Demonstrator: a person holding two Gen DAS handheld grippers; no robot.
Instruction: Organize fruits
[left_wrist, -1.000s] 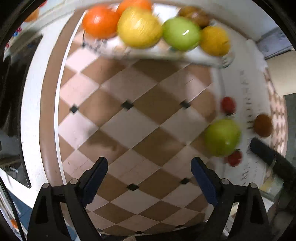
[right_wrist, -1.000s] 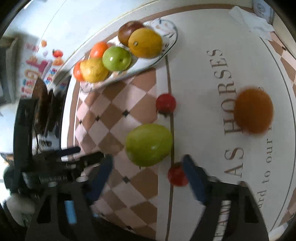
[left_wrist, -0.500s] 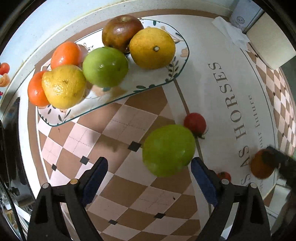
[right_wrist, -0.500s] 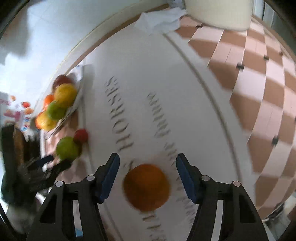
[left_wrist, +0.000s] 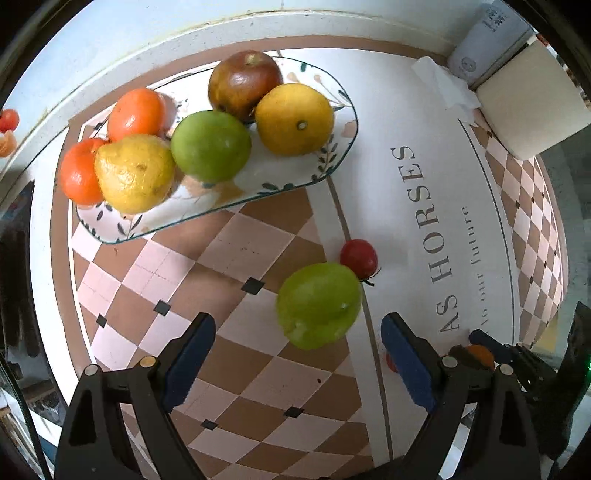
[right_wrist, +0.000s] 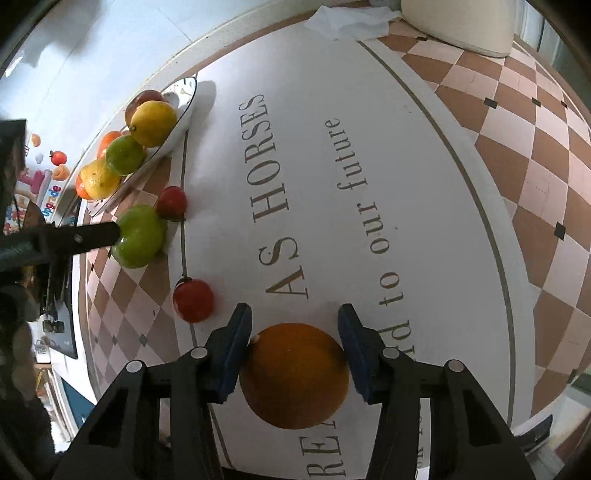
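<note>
A floral oblong plate at the back holds several fruits: oranges, lemons, a green apple and a dark red apple. A loose green apple lies on the mat just ahead of my left gripper, which is open and empty. A small red tomato lies beside it. My right gripper is open, its jaws on either side of a loose orange on the mat. A second tomato lies to its left. The plate also shows in the right wrist view.
The mat has brown checks and lettering. A crumpled tissue and a cream box stand at the back right, beside a grey container. The counter edge runs along the left.
My left gripper has swung to face the loose green apple and come close to it. My right gripper has turned from that apple to the orange and now straddles it.
</note>
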